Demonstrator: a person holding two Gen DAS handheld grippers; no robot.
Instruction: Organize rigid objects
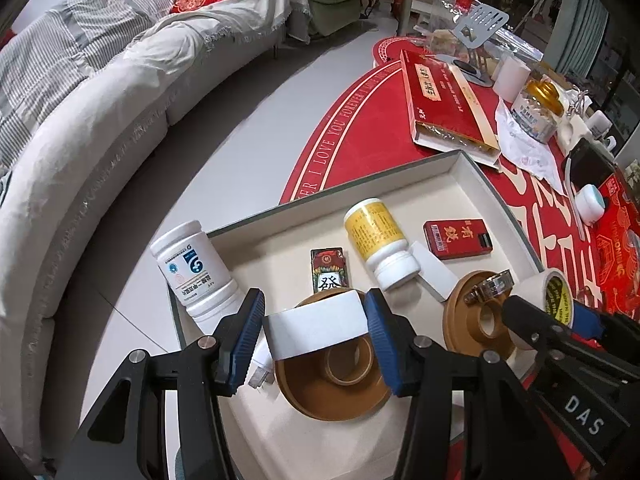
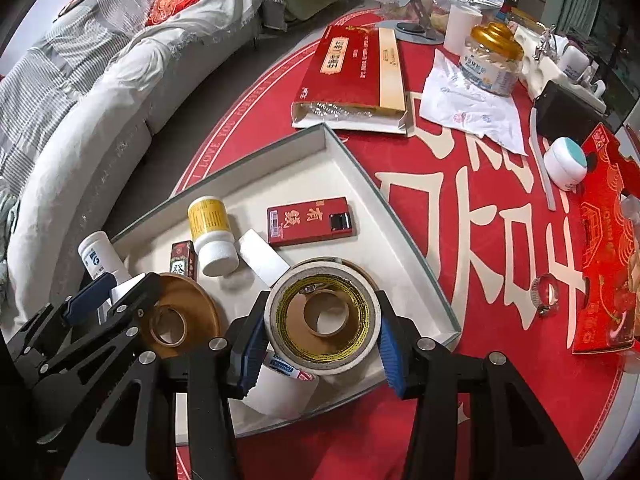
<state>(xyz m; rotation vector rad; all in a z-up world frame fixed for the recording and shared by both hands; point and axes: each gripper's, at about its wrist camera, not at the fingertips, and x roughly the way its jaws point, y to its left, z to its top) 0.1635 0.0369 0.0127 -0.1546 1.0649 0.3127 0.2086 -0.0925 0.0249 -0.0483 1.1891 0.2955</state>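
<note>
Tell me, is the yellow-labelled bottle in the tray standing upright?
No, the yellow-labelled bottle lies on its side on the floor of the tray, its white cap pointing toward the camera.

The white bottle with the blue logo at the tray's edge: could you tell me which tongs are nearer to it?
Left. The left tongs, gripping a white box, sit right beside the white bottle; the right tongs, holding the tape roll, are farther along the tray.

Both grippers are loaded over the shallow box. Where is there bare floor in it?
Bare floor: far corner of the grey-rimmed cardboard box, beyond the flat red lighter and yellow-labelled pill bottle. Crowded: near end, around the brown disc spool.
</note>
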